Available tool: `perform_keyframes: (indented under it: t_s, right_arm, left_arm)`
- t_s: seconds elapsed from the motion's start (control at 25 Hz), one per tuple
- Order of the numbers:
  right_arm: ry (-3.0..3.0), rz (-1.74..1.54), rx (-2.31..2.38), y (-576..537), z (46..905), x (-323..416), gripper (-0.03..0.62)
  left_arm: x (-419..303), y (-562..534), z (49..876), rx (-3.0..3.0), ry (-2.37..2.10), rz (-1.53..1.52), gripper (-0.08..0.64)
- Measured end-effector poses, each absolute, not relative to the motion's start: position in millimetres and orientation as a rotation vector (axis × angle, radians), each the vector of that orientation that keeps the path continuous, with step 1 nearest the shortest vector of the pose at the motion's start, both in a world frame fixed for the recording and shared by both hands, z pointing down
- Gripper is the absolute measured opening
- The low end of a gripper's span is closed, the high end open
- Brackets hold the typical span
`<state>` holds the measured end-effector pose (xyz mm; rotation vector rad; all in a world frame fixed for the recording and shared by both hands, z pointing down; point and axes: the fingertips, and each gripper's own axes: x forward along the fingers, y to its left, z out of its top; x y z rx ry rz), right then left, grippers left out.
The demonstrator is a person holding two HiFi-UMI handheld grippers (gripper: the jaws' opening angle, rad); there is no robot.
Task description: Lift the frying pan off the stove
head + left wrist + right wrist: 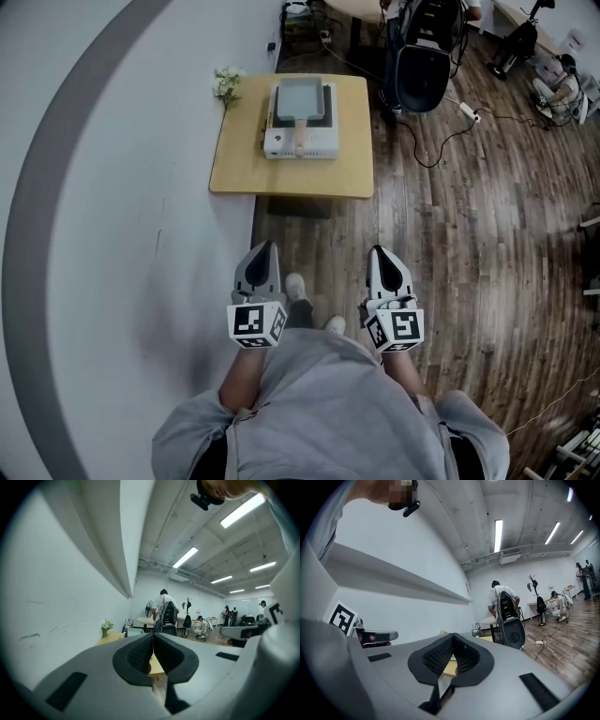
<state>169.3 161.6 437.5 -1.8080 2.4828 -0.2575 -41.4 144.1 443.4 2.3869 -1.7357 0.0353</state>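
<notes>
A square grey frying pan [301, 100] with a wooden handle [300, 141] sits on a white portable stove [300, 142] on a low wooden table [244, 169], well ahead of me. Both grippers hover above the floor, far short of the table. My left gripper [266, 247] is shut with nothing in it, and its pads meet in the left gripper view [153, 637]. My right gripper [377, 250] is also shut and empty, with its pads together in the right gripper view [452, 639]. The table's edge [110, 638] shows just past the left jaws.
A small bunch of flowers [227, 84] stands at the table's far left corner. A white wall [94, 187] runs along the left. A black chair with a backpack [419, 56] and cables [450, 127] lie on the wood floor right of the table. People [164, 609] stand further back.
</notes>
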Motion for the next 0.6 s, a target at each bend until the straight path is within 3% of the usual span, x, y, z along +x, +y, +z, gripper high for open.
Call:
perform_keyframes:
  t_s: [0.6]
  right_arm:
    - [2.439, -0.211, -1.892, 41, 428, 136, -0.002]
  left_arm:
    - [-61, 18, 442, 2.472, -1.602, -0.027, 0.002]
